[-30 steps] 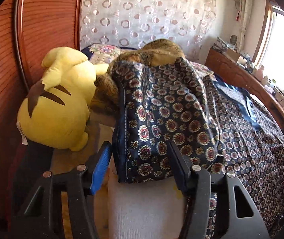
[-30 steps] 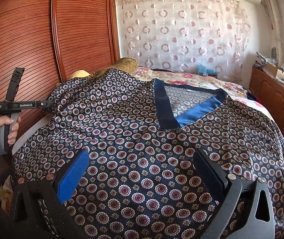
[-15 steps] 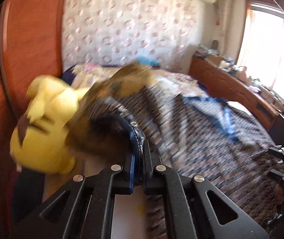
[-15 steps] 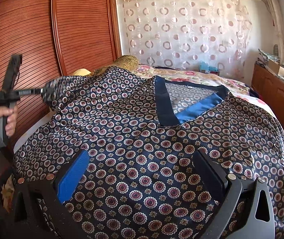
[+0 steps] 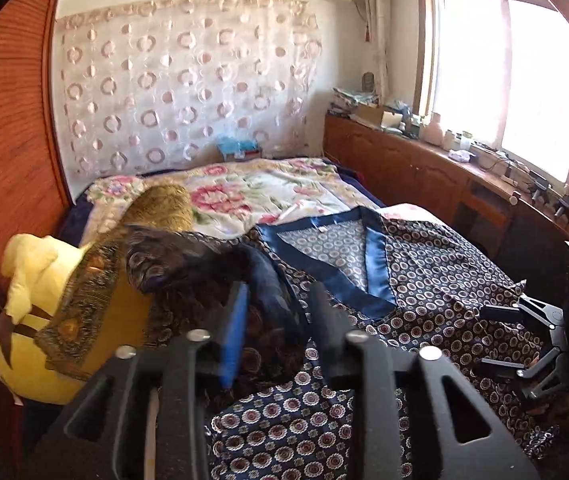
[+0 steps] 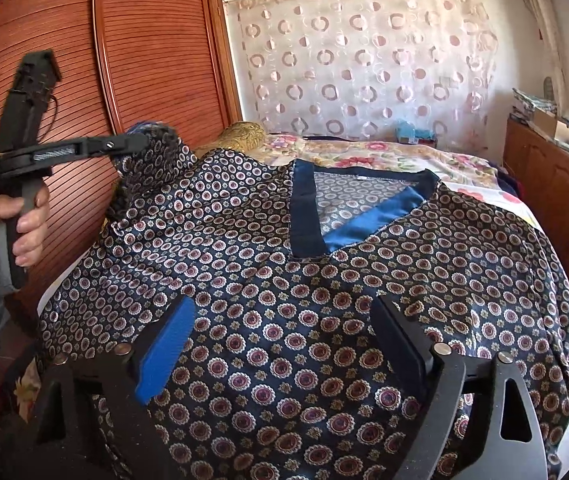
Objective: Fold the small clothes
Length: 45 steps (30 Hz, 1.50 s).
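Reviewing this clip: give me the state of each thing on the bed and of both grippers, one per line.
patterned shirt: spread flat, front up, left sleeve lifted.
sleeve: raised, between the left gripper's fingers.
left gripper: jaws opening, sleeve fabric between them.
right gripper: wide, closing, nothing held.
yellow plush toy: lying beside the shirt.

We see the left gripper [image 5: 278, 312] jaws opening, dark sleeve fabric bunched between them. The shirt [image 5: 436, 280] lies spread on the bed [image 5: 268, 192], collar up. Yellow plush [image 5: 36, 320] at left, right gripper [image 5: 500, 336] at the right edge.
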Available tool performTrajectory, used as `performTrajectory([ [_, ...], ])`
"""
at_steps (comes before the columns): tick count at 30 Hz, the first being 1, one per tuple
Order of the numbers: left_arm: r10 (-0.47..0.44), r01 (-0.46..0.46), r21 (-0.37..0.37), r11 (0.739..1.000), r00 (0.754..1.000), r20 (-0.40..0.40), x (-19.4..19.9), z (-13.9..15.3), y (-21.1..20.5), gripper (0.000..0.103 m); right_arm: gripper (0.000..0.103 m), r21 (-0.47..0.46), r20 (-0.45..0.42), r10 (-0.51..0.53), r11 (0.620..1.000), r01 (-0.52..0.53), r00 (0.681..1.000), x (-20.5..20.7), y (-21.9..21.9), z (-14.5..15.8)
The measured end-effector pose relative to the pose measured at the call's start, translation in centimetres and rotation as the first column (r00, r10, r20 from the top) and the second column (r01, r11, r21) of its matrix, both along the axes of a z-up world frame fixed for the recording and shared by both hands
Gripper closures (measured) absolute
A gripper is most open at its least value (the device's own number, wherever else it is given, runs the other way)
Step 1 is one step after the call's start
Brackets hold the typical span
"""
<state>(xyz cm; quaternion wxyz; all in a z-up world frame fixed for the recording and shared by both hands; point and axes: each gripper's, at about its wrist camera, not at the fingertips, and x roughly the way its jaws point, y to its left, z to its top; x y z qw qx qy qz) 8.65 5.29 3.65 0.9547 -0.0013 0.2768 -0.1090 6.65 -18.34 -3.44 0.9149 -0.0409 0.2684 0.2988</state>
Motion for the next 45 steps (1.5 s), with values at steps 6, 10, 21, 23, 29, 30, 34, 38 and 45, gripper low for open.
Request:
performTrajectory([
  [6, 0.037, -0.038, 0.013, 0.999, 0.998, 0.042, -2.0, 0.9, 2.0, 0.044, 0.020, -0.017, 0.007, 0.021, 1.000, -0.020, 1.000, 0.5, 0.7, 0.7],
  [10, 0.074, -0.074, 0.003, 0.997, 0.996, 0.051, -2.7, 0.5, 3.7, 0.027, 0.024, -0.050, 0.031, 0.065, 0.997, -0.063, 0.997, 1.4, 2.5, 1.9],
  [21, 0.169, -0.169, 0.010, 0.986, 0.986, -0.005, -1.3, -2.9, 6.8, 0.024, 0.027, -0.169, -0.005, 0.169, 0.971, -0.168, 0.986, 7.2, 9.5, 1.9],
  [23, 0.175, -0.174, 0.026, 0.984, 0.985, -0.012, -0.2, -3.5, 7.3, 0.024, 0.027, -0.187, -0.016, 0.168, 0.968, -0.169, 0.986, 8.1, 10.0, 1.3],
  [29, 0.174, -0.169, 0.086, 0.982, 0.984, -0.044, 4.0, -4.9, 8.5, 0.030, 0.027, -0.232, -0.061, 0.126, 0.963, -0.136, 0.990, 11.9, 11.0, -0.3],
  [30, 0.164, -0.159, 0.078, 0.984, 0.985, -0.058, 5.0, -5.2, 8.7, 0.032, 0.027, -0.235, -0.068, 0.118, 0.963, -0.131, 0.991, 12.5, 11.1, -0.5],
  [34, 0.137, -0.137, 0.015, 0.990, 0.982, -0.127, 8.2, -6.0, 9.5, 0.042, 0.027, -0.215, -0.095, 0.102, 0.969, -0.120, 0.990, 13.6, 10.7, -0.5],
  [38, 0.147, -0.151, -0.005, 0.988, 0.970, -0.194, 11.3, -7.3, 9.6, 0.044, 0.027, -0.204, -0.090, 0.105, 0.971, -0.122, 0.990, 12.3, 8.7, 0.0],
  [45, 0.050, -0.065, -0.049, 0.997, 0.964, -0.262, 13.3, -8.2, 7.9, 0.058, 0.027, -0.172, -0.087, 0.070, 0.982, -0.085, 0.994, 8.7, 3.0, 0.5],
])
